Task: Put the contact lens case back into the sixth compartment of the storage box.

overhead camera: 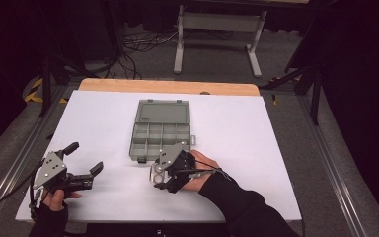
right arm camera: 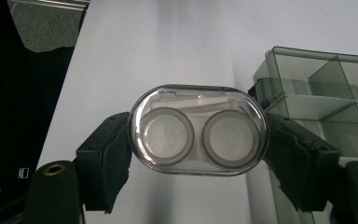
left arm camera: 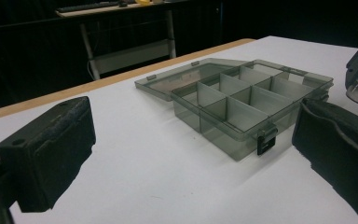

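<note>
A clear oval case with two round cups (right arm camera: 198, 129) sits between the jaws of my right gripper (right arm camera: 198, 154), which is shut on its two ends. From above, the case (overhead camera: 157, 174) hangs just before the front edge of the open grey compartment box (overhead camera: 159, 131), held by my right gripper (overhead camera: 162, 176). My left gripper (overhead camera: 85, 159) rests at the table's front left, open, with nothing between its pads (left arm camera: 51, 149). In the left gripper view the box (left arm camera: 242, 100) lies ahead, its lid flat behind it and its compartments bare.
The white table top (overhead camera: 246, 143) has a wooden strip (overhead camera: 168, 87) along its far edge. A metal stand (overhead camera: 219, 29) and cables lie on the floor beyond. Dark floor drops off on both sides.
</note>
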Available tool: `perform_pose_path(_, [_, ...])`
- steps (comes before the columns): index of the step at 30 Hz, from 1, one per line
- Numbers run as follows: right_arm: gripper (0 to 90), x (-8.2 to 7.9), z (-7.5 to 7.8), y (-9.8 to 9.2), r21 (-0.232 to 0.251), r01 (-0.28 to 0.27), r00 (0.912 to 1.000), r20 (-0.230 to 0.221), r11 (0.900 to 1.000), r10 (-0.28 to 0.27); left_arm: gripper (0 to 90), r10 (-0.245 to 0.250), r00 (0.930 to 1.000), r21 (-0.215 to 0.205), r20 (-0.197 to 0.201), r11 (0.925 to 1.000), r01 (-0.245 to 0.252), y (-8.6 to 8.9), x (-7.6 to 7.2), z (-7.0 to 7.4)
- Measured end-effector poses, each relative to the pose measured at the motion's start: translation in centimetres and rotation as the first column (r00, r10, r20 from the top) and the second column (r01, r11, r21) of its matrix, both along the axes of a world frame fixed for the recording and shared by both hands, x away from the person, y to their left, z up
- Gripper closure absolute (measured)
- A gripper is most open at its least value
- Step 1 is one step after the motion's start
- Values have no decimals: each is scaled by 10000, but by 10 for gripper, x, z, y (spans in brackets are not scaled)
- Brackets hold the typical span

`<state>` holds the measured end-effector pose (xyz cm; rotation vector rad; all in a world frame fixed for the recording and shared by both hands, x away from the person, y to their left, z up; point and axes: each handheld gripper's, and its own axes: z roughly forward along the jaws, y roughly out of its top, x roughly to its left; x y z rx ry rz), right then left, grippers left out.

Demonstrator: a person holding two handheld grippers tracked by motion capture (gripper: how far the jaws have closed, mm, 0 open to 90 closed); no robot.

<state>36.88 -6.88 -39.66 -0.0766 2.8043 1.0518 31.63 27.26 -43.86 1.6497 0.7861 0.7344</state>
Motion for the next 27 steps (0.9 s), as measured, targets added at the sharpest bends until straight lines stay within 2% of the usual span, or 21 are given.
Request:
perform_pose_path(7, [265,6,9,1,75,38,9998,185,10000,-39,3,7,10000,-51,6,10000,-7,0,0,0])
perform_pose_path(11, [266,13,14,3,-92,130,9994,331,9999,-127,3,0,10000,-45,15,10000,0,0,0,0])
perform_pose_path(27, [265,32,26,10,-227,281,9976,646,9993,-266,3,-16,10000,-33,27,10000,16,1,0,0])
